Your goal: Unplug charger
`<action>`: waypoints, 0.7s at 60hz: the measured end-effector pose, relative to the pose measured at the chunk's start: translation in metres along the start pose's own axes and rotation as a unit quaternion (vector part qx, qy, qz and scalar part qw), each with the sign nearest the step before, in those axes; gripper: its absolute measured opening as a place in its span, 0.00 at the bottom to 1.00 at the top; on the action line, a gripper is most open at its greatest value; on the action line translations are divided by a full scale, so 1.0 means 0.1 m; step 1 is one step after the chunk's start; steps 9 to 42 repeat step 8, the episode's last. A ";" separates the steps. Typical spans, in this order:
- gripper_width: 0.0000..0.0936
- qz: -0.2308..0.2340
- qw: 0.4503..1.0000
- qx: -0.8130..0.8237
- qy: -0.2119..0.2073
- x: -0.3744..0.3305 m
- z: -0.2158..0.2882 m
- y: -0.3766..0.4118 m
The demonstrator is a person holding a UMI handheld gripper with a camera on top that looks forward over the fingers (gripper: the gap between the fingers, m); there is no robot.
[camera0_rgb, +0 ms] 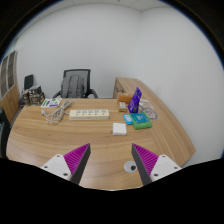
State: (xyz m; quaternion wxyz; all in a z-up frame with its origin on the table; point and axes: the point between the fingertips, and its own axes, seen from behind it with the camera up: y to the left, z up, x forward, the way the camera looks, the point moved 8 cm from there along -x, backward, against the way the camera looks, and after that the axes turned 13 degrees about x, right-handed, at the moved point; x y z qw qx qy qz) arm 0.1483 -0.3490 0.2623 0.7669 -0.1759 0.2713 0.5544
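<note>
In the gripper view, the gripper (110, 160) hangs above the near part of a curved wooden counter (60, 140) with its two fingers spread wide and nothing between them; the purple pads (76, 156) face each other across bare wood.

Well beyond the fingers, toward the middle of the counter, lies a white power strip (88, 114), long and flat. Something small seems to sit on it, but whether that is the charger's plug is too small to tell, so the charger's exact spot is a guess: most likely on that strip. A thin cable appears to run from it toward the clutter (50, 103) by the black office chair (78, 83). Nearer the fingers sits a white square block (119, 128), and beside it teal items (139, 120) and an upright purple object (135, 100).

My judgement is that a charger body is light, rigid, smooth plastic, so it may slip under a shallow pinch. The hold belongs on its two flat sides, close to the strip, never on the soft cable. The strip is light too and may lift with the pull, so a straight, steady draw is called for.
</note>
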 end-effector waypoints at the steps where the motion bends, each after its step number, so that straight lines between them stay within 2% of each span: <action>1: 0.92 -0.001 1.000 -0.002 -0.001 0.00 0.01 -0.01; 42: 0.92 0.003 1.000 -0.001 -0.003 0.03 0.04 -0.05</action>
